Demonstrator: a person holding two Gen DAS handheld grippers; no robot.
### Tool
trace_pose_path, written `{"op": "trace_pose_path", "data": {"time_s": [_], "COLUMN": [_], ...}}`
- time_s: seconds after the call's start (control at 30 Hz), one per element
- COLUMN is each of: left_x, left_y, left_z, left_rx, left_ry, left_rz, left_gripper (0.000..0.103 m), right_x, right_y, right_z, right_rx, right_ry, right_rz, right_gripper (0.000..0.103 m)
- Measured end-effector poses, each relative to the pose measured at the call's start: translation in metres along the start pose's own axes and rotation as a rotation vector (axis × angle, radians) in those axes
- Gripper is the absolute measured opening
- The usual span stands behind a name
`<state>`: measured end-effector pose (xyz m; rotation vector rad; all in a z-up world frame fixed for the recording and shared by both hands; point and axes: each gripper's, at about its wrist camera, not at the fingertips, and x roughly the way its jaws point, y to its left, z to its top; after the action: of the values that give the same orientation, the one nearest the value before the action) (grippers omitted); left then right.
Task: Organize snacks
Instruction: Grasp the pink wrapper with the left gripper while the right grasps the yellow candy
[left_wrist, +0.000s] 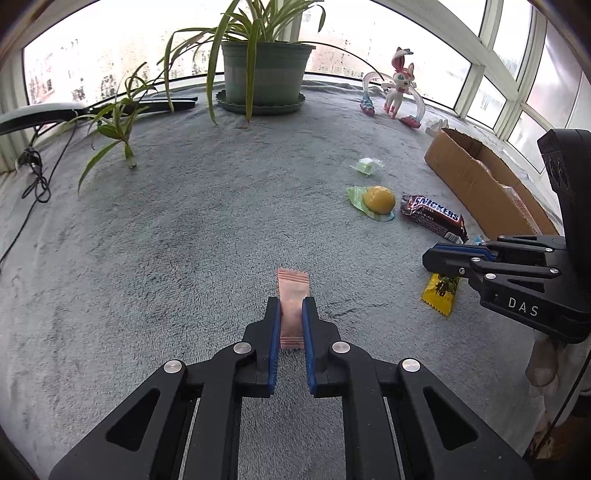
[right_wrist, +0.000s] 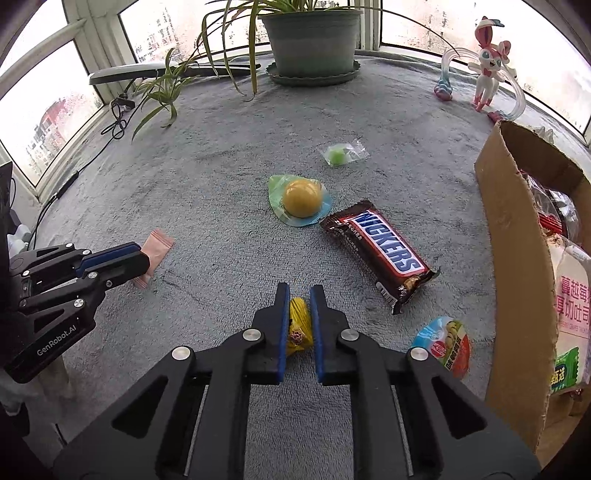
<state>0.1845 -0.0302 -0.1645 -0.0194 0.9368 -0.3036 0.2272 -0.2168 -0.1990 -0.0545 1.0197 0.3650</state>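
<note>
Grey fleece windowsill: left gripper (left_wrist: 290, 314) clenched on pink sachet (left_wrist: 293, 286), right gripper (right_wrist: 298, 302) clenched on yellow candy (right_wrist: 299, 325), both bound for cardboard box (right_wrist: 513, 236) at 3 o'clock.

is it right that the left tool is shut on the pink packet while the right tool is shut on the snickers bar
Not quite. The right tool is shut on a yellow packet, as the right wrist view shows; the Snickers bar lies free on the blanket. The left tool does grip the pink packet.
</note>
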Motion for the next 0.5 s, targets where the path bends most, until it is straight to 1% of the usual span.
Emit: {"op": "trace_pose_path", "data": {"time_s": [0.1, 0.23, 0.3, 0.37, 0.4, 0.43, 0.5], "left_x": [-0.0008, -0.0011, -0.0003, 0.0009, 0.0003, 0.0004, 0.0004], "left_y": [0.0006, 0.0021, 0.0051, 0.0073, 0.0086, 0.0091, 0.006], "left_z": [0.0, -0.0015, -0.0011, -0.0013, -0.0015, -0.0015, -0.0019], "left_rx": [-0.004, -0.008, -0.028, -0.046, -0.056, -0.06, -0.049], "left_ry": [-0.003, -0.006, 0.0, 0.015, 0.011, 0.014, 0.014], "left_rz": [-0.006, -0.012, -0.024, -0.025, -0.025, -0.033, -0.024], "left_gripper": [0.007, 0.007, 0.008, 0.017, 0.022, 0.023, 0.023], "right_x": [-0.0005, 0.0002, 0.0007, 0.0013, 0.0012, 0.0011, 0.0001], "right_y": [-0.0007, -0.0003, -0.0015, -0.0028, -0.0025, -0.0017, 0.0006], "right_z": [0.0001, -0.0007, -0.0018, -0.0027, -0.0029, -0.0029, -0.0032], "right_rx": [0.012, 0.014, 0.02, 0.026, 0.022, 0.014, 0.002], "right_ry": [0.002, 0.0, 0.006, 0.009, 0.011, 0.017, 0.02], "right_rz": [0.02, 0.025, 0.033, 0.038, 0.04, 0.046, 0.046], "right_gripper": [0.011, 0.01, 0.011, 0.011, 0.011, 0.012, 0.013]}}
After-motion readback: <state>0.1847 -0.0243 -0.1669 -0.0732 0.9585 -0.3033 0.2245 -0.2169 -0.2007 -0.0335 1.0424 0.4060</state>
